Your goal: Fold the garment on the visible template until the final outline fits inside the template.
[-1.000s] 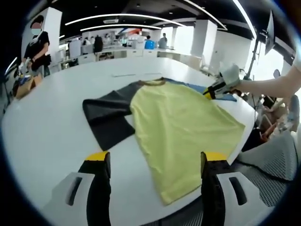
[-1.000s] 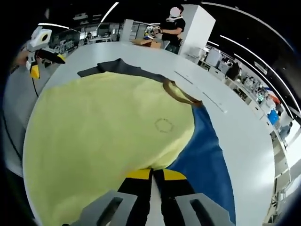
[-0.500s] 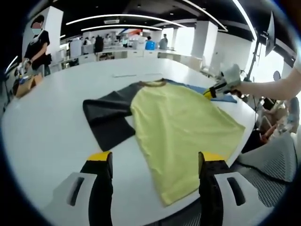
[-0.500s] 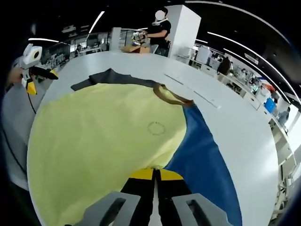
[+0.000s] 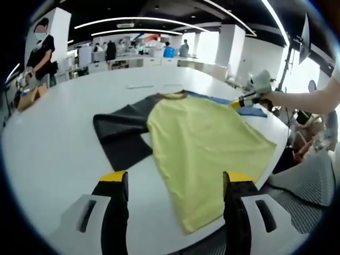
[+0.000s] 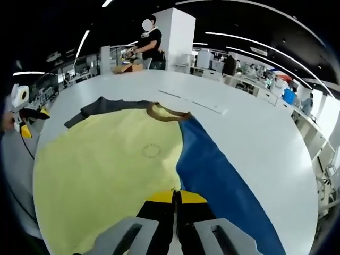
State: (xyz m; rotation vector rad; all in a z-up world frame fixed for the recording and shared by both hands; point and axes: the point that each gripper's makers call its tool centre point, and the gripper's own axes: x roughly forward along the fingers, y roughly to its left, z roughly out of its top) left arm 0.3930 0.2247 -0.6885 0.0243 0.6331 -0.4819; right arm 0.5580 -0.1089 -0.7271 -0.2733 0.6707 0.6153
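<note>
- A large white desk (image 5: 53,143) was recorded, rounded at its near edge, with the garment (image 5: 202,143) spread flat on it.
- Broad bare desk surface was seen to the left of the garment and beyond it in the left gripper view; in the right gripper view, open white surface was seen to the right of the blue sleeve (image 6: 223,180) and past the collar (image 6: 162,112).
- The yellow hem was noted close to the near desk edge, with a mesh chair (image 5: 308,175) just past that edge.
- The garment was logged as yellow-bodied, with a dark grey sleeve (image 5: 119,133) laid out to one side, a blue sleeve to the other and a brown collar at the far end.
- The left claw (image 5: 174,183) was held with its jaws wide apart, nothing between them, near the hem corner and short of the cloth.
- The right claw (image 6: 176,197) was found pressed together at the seam where yellow body meets blue sleeve; cloth appeared pinched there, but the hold itself could not be made out for certain.
- The right claw was also seen in the left gripper view, at the blue sleeve edge on the far right side of the garment.
- A person (image 6: 150,40) was noted standing at the far end of the desk, well apart from the garment.
</note>
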